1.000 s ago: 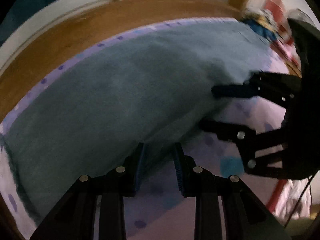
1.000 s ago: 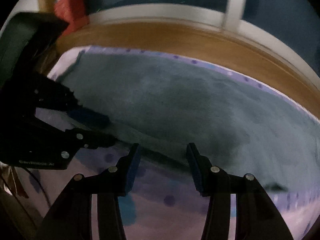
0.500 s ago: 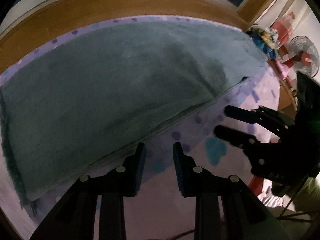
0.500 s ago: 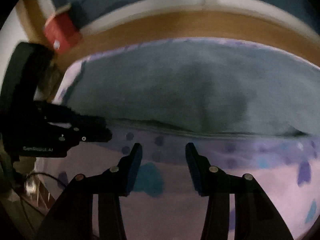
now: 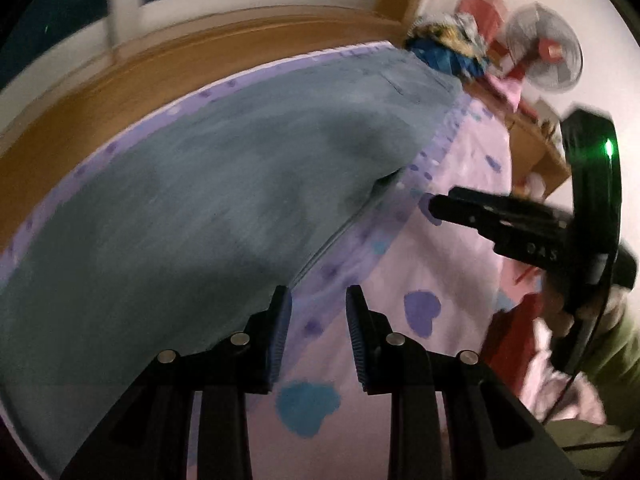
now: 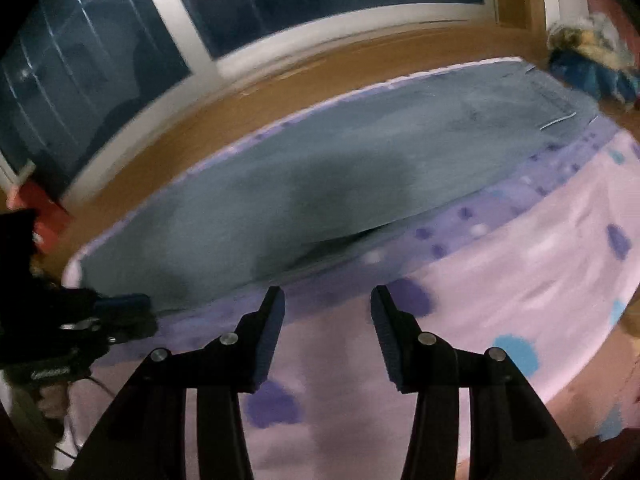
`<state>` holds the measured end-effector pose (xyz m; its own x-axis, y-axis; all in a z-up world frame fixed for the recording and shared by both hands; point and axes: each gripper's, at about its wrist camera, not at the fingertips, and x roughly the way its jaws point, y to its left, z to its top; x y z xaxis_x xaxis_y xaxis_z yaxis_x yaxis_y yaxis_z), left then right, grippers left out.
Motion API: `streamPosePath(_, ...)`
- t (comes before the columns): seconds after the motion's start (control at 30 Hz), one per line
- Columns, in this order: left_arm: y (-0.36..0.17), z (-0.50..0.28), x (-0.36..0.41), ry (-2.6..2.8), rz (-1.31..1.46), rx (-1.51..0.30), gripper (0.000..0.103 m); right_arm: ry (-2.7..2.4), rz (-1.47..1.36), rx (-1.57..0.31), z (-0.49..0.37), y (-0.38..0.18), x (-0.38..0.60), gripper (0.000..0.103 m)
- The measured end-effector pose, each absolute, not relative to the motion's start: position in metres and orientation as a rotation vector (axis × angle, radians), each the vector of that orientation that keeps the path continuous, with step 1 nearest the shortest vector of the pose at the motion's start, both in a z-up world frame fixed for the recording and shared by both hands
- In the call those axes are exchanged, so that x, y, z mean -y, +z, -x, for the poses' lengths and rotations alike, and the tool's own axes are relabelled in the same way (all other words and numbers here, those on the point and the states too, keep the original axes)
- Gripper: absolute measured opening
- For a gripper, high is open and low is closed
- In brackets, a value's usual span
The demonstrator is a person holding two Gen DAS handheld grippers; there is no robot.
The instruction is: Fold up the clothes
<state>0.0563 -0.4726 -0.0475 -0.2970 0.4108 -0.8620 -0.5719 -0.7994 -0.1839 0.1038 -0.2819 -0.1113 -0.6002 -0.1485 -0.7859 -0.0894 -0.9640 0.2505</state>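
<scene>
A long blue-grey garment [image 5: 224, 184] lies flat, folded lengthwise, on a pink and purple spotted sheet [image 5: 452, 240]. It also shows in the right wrist view [image 6: 360, 172], stretching from lower left to upper right. My left gripper [image 5: 318, 308] is open and empty, just above the garment's near edge. My right gripper [image 6: 326, 308] is open and empty, a little back from that edge over the sheet. The right gripper also shows in the left wrist view [image 5: 436, 206], and the left gripper in the right wrist view [image 6: 132, 308].
A wooden ledge [image 6: 280, 92] and a dark window [image 6: 280, 0] run behind the sheet. A pile of blue and yellow clothes [image 5: 448, 48] sits at the garment's far end, also seen in the right wrist view [image 6: 592, 60]. A fan [image 5: 544, 56] stands beyond it.
Both grippers have pulled back from the garment's near edge and turned toward its far end. Both stay open; the garment lies where it was.
</scene>
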Motion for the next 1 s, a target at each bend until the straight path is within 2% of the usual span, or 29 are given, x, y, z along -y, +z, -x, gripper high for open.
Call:
streamPosePath(0.27, -0.059, -0.030, 0.377, 2.183, 1.338, -0.331, 0.028, -2.771, -1.437, 0.245, -0.071, -0.122, 0.227, 0.045)
streamPosePath(0.4, -0.067, -0.019, 0.348, 2.229, 1.395, -0.328, 0.028, -2.731, -1.435, 0.201, -0.052, -0.126, 0.198, 0.045)
streamPosePath(0.5, -0.074, -0.016, 0.336, 2.282, 1.444, -0.353, 0.028, -2.693, -1.388, 0.212, -0.039, -0.124, 0.175, 0.045)
streamPosePath(0.77, -0.074, -0.008, 0.329, 2.341, 1.528, -0.271, 0.028, -2.591, -1.331, 0.273, -0.004, -0.117, 0.148, 0.045)
streamPosePath(1.0, -0.080, 0.004, 0.328, 2.300, 1.528, -0.297, 0.028, -2.571, -1.345, 0.314, -0.031, -0.116, 0.140, 0.045)
